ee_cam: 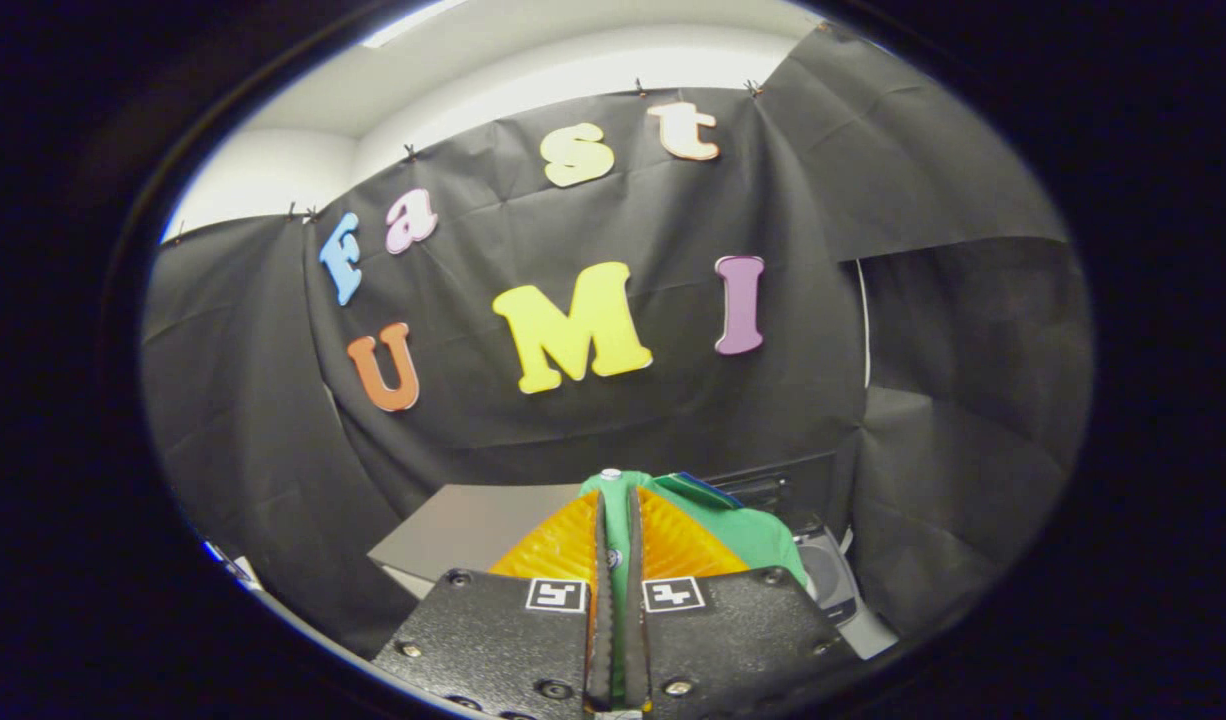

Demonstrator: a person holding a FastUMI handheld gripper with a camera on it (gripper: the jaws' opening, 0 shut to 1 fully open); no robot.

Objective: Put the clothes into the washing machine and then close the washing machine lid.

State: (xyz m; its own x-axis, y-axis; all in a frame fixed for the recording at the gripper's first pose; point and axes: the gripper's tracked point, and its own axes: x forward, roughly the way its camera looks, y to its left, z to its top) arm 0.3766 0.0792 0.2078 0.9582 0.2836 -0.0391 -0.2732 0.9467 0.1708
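Note:
My gripper (617, 500) is shut on a green garment (748, 530). The cloth is pinched in the narrow slit between the two fingers (563, 545) and bulges out to the right of them, with a small blue tag at its top. The garment is lifted off any surface. Beyond it and to the right lies part of the washing machine (828, 575), a grey and white top with a dark panel behind it; its opening and lid are mostly hidden by the garment and the fingers.
A grey flat tabletop (463, 530) stretches out beyond the fingers on the left. Black cloth walls close the booth behind and on both sides. A white ceiling (573, 60) shows above the cloth.

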